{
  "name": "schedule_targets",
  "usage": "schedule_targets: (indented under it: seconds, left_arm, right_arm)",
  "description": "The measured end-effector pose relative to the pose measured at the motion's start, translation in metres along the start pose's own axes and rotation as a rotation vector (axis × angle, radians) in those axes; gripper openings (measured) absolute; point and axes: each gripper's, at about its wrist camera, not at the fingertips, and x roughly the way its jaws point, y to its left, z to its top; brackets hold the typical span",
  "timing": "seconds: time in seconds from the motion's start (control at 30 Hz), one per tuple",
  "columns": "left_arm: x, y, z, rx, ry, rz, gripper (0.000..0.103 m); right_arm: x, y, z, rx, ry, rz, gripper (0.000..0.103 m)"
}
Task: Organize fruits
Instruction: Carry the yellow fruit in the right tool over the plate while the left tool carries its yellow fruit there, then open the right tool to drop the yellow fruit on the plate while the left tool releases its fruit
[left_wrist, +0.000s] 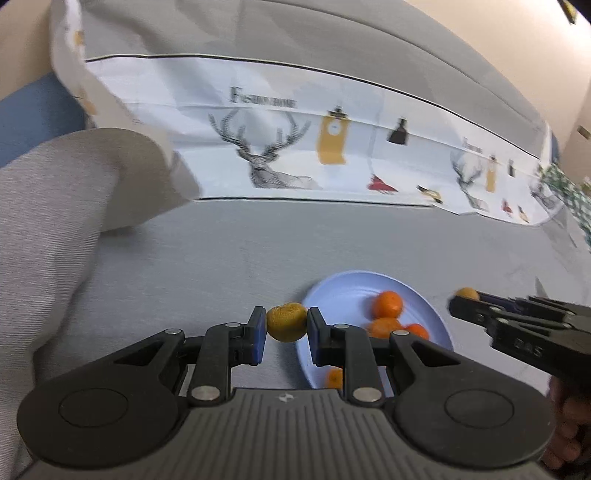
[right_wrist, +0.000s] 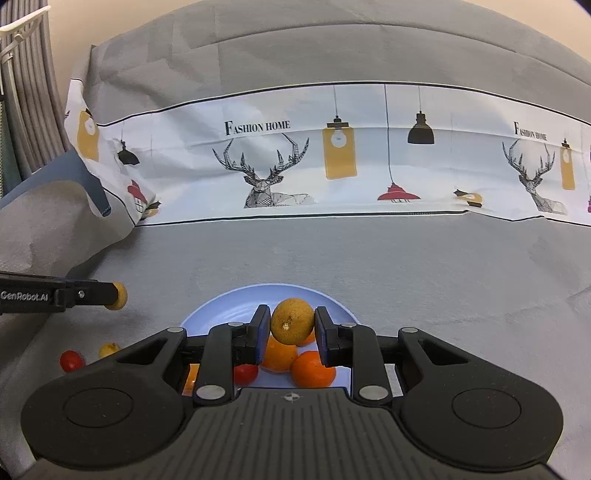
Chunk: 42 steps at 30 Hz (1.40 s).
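My left gripper (left_wrist: 286, 324) is shut on a dull yellow fruit (left_wrist: 286, 321), held just left of the light blue plate (left_wrist: 343, 291). The plate holds several oranges (left_wrist: 387, 303). My right gripper (right_wrist: 289, 325) is shut on another dull yellow fruit (right_wrist: 292, 320) and holds it above the blue plate (right_wrist: 225, 302), over oranges (right_wrist: 314, 369) and a small red fruit (right_wrist: 245, 373). In the right wrist view the left gripper (right_wrist: 117, 295) shows at the left with its yellow fruit (right_wrist: 119, 296). In the left wrist view the right gripper (left_wrist: 466, 295) shows at the right.
A grey cloth (right_wrist: 424, 266) covers the surface. A white band printed with deer and lamps (right_wrist: 332, 166) runs across the back. A red fruit (right_wrist: 71, 361) and a small yellow fruit (right_wrist: 109, 348) lie on the cloth left of the plate. A beige cushion (left_wrist: 55, 206) lies at the left.
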Motion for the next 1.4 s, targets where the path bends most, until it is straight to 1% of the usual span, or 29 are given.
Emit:
schedule_targets:
  seconds: [0.17,0.37,0.47,0.6,0.7,0.8,1.0,1.2,1.27,1.3,1.4]
  left_arm:
    - [0.006,-0.016,-0.007,0.061,0.029,-0.066,0.026]
    - [0.015,-0.042,-0.017,0.14,0.07,-0.141,0.026]
    - [0.021,-0.056,-0.023,0.184,0.085,-0.152,0.026]
    - [0.028,-0.067,-0.025,0.202,0.102,-0.173,0.024]
    - [0.032,-0.074,-0.028,0.217,0.11,-0.177,0.023]
    - [0.036,-0.08,-0.029,0.242,0.108,-0.161,0.019]
    - [0.035,-0.074,-0.028,0.21,0.111,-0.173,0.019]
    - [0.034,-0.07,-0.025,0.203,0.117,-0.161,0.02]
    - [0.034,-0.067,-0.024,0.19,0.114,-0.155,0.02]
    - [0.034,-0.066,-0.024,0.183,0.113,-0.151,0.02]
    - [0.033,-0.063,-0.022,0.17,0.11,-0.145,0.02]
  right_arm:
    - [0.003,-0.003,0.0,0.012,0.017,-0.022,0.027]
    - [0.007,-0.001,-0.002,0.001,0.047,-0.027,0.027]
    - [0.01,-0.002,-0.003,0.0,0.065,-0.04,0.027]
    - [0.012,-0.005,-0.005,0.015,0.083,-0.06,0.027]
    - [0.013,-0.008,-0.006,0.024,0.094,-0.064,0.027]
    - [0.014,-0.008,-0.007,0.021,0.098,-0.065,0.027]
    - [0.016,-0.007,-0.008,0.016,0.109,-0.058,0.027]
    - [0.02,-0.004,-0.008,0.009,0.138,-0.028,0.027]
    - [0.02,-0.002,-0.008,-0.001,0.139,-0.025,0.032]
    - [0.019,-0.001,-0.008,0.0,0.137,-0.022,0.038]
    - [0.018,0.0,-0.007,-0.003,0.131,-0.024,0.038]
